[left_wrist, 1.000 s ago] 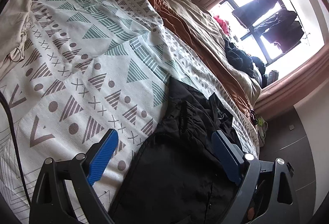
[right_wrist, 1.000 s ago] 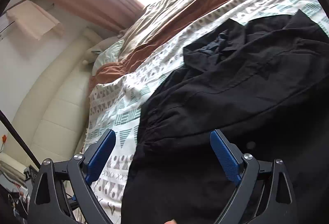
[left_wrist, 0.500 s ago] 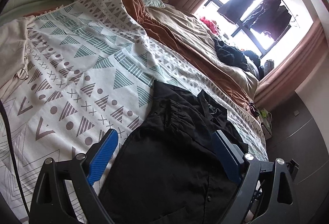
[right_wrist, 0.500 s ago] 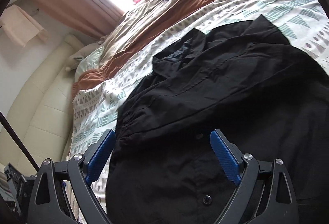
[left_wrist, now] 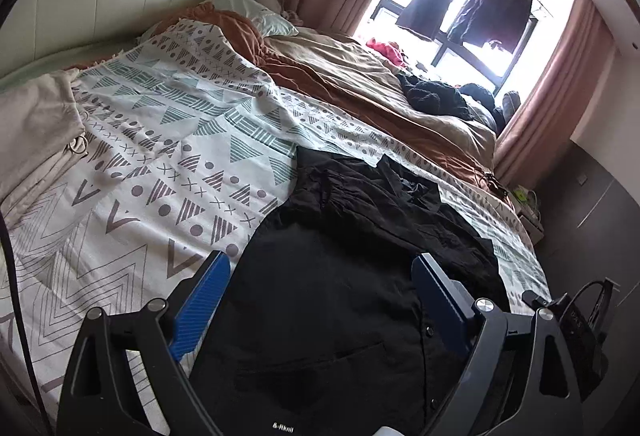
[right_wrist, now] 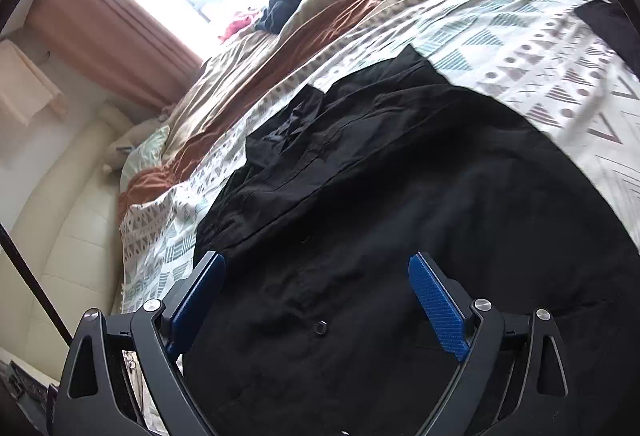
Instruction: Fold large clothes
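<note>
Black shirt point(left_wrist: 340, 316): buttoned garment lying spread on the patterned blanket point(left_wrist: 152, 163) of the bed, collar end rumpled toward the window side.
Fabric look: thin, limp, creased near the collar; small dark buttons and a chest pocket show.
Progress: judged early; no fold is visible, so all folds remain.
Left tongs point(left_wrist: 320, 282): blue pads apart, over the shirt's body, clamped on nothing.
Right tongs point(right_wrist: 316, 282): apart too, above the button line, holding nothing.
Surroundings: beige clothes point(left_wrist: 36, 127) at the blanket's edge, brown duvet point(left_wrist: 360, 91) beyond.
</note>
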Available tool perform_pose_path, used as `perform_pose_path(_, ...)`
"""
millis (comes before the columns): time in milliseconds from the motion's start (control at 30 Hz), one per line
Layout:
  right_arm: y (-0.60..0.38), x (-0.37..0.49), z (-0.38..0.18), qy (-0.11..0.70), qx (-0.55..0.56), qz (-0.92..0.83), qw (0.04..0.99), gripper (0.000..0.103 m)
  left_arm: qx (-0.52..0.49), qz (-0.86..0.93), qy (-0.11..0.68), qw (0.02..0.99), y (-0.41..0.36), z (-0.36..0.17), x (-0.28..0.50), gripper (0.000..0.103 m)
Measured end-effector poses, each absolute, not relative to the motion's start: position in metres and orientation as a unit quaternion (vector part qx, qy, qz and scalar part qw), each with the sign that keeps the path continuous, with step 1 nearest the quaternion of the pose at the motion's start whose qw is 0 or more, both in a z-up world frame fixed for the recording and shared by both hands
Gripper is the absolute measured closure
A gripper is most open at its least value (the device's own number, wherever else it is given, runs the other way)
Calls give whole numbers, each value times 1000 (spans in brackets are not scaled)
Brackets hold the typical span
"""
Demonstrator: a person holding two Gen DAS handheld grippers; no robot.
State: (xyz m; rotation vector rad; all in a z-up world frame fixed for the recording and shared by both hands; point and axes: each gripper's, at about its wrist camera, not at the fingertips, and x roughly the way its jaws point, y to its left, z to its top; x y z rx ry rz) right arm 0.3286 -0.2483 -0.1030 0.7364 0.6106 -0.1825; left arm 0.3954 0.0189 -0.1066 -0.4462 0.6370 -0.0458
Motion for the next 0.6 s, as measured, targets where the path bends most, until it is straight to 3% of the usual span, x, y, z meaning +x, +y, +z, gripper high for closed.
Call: perform_pose_path(600,-283,172,-111,272,430,-42,860,10,-252,-25,275,927,21,-101,262,9)
